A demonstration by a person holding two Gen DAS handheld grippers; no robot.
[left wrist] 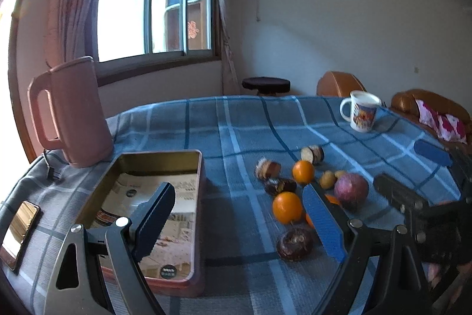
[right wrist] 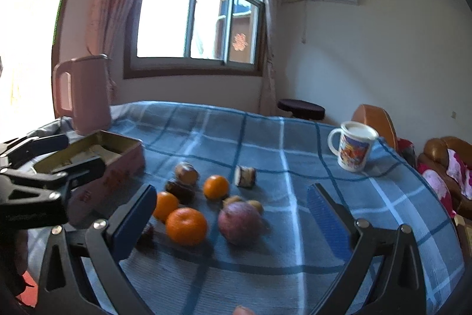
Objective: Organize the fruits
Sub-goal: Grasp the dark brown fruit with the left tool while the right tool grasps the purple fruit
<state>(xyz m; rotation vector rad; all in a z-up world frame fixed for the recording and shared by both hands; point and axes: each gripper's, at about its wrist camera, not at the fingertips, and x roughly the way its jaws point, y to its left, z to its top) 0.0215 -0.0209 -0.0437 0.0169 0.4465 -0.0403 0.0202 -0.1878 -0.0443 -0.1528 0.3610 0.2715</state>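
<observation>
On the plaid counter (right wrist: 265,138), dead ahead of the right tongs (right wrist: 233,214), wide apart and empty: nearest orange (right wrist: 185,226) and reddish fruit (right wrist: 239,223), both round, no long axis. Left tongs (left wrist: 239,217) also spread, empty, nearer the tin tray (left wrist: 199,197). Probably right grabs 1st.

Daylight enters through the window (left wrist: 153,8), overexposed to white. Glare washes both views' left edges. Fisheye distortion bends the walls; corners vignette black. In the right view, the fruit (right wrist: 186,225) is blurred; shadows are soft.
</observation>
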